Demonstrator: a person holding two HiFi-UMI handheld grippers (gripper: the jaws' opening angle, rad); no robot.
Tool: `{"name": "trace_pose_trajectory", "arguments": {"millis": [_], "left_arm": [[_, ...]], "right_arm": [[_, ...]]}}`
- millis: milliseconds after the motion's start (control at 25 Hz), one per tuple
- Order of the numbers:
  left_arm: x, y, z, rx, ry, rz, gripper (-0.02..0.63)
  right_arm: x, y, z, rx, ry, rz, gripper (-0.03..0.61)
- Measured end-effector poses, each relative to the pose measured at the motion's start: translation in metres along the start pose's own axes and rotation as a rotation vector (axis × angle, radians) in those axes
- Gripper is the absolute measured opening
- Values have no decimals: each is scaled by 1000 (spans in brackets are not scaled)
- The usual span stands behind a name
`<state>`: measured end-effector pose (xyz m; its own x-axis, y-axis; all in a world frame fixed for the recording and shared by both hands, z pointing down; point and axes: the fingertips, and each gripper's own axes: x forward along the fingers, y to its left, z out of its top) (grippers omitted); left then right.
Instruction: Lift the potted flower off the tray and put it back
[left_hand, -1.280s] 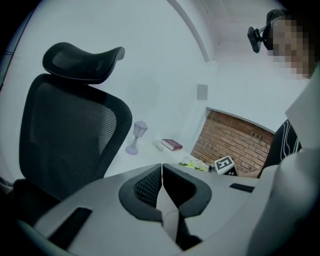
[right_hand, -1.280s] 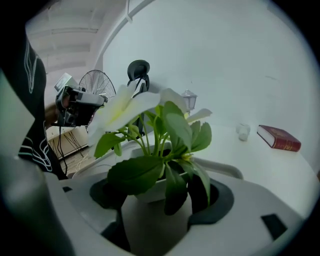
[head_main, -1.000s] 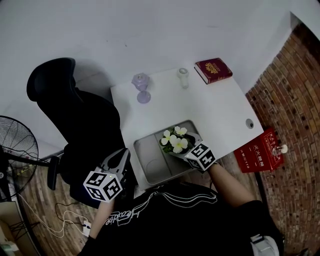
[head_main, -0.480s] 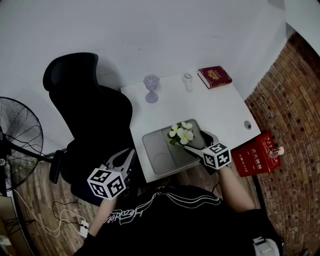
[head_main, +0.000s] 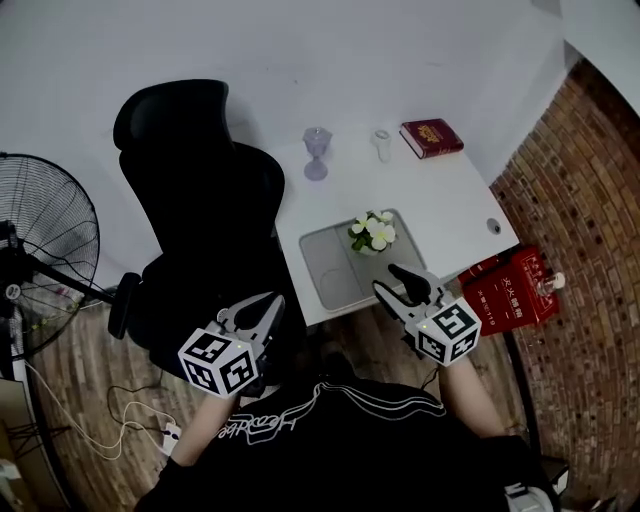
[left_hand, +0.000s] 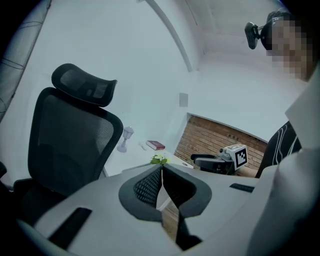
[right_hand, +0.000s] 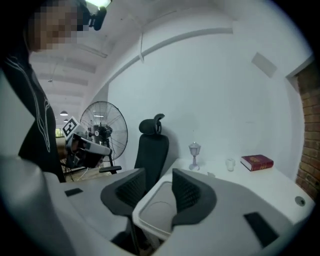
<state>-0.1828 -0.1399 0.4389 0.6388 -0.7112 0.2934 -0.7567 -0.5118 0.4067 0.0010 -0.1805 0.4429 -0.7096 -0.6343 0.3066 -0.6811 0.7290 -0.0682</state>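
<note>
The right claw (head_main: 396, 283) has drawn back from the potted flower (head_main: 373, 234), which it reached a second ago. It now hangs off the near edge of the table (head_main: 445, 195), clear of the pot. Its jaws have just been narrowing and stand partly apart with nothing between them. The flower stands upright in the far right corner of the tray (head_main: 325, 265), untouched. The left claw (head_main: 258, 312) stays off the table beside the chair (head_main: 200, 190), jaws pressed together and empty.
</note>
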Motion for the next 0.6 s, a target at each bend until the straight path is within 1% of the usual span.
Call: {"name": "trace_pose_trajectory", "arguments": {"millis": [80, 120, 160, 280, 400, 440, 600], "left_arm": [[-11, -13, -8, 10, 12, -27, 34], [-16, -19, -12, 15, 18, -41, 34], [-21, -25, -15, 18, 23, -55, 34], [-36, -41, -26, 20, 39, -91, 34], [-48, -47, -31, 21, 39, -108, 34], [-51, -49, -31, 20, 34, -111, 34], [-62, -55, -26, 17, 2, -106, 34]], "right_arm": [[-12, 27, 4, 26, -45, 31, 92], [-18, 40, 4, 48, -64, 49, 23], [-22, 52, 3, 71, -80, 66, 2], [-31, 84, -6, 143, -105, 93, 2], [-35, 105, -7, 260, -156, 121, 2], [-36, 110, -6, 272, -165, 130, 0], [-39, 121, -6, 200, -135, 145, 1]]}}
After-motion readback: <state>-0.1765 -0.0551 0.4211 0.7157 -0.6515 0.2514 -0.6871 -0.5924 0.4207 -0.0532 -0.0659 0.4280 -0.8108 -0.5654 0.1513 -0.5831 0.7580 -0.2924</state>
